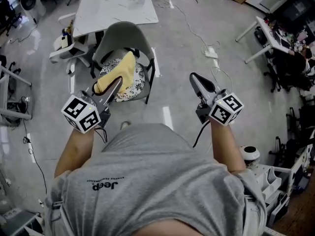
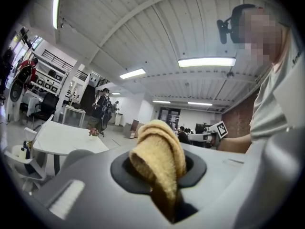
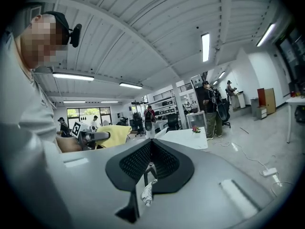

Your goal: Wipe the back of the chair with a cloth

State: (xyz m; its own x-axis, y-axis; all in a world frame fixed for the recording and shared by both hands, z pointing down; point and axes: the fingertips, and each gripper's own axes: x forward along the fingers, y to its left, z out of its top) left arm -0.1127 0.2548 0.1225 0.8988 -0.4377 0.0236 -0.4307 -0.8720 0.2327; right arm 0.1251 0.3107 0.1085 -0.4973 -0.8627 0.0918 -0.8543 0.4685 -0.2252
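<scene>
Closest in, the person's grey shirt [image 1: 152, 181] is filling the lower head view, and both forearms are reaching forward and down from it, elbows bent and held about level with each other. On the left, the left gripper [image 1: 117, 82] is pointing ahead toward the chair [image 1: 123, 33] with its jaws clamping a fold of the yellow cloth [image 1: 123, 70]. The left gripper view is showing the cloth bunched and rising up out of the pads. On the right, the right gripper [image 1: 194, 77] is hovering well apart from the chair, over bare floor, with its jaws meeting at the tips and gripping nothing. The cloth is hanging above the patterned cushion [image 1: 135, 85] on the seat and looks to be short of the curved grey backrest beyond it. So the task seems to be in its approach step, with wiping not yet begun. The next move is likely calling for the left arm to extend farther and press the cloth flat against the backrest before sweeping along it. Farther off, a white desk [image 1: 113, 6] is standing behind the chair.
</scene>
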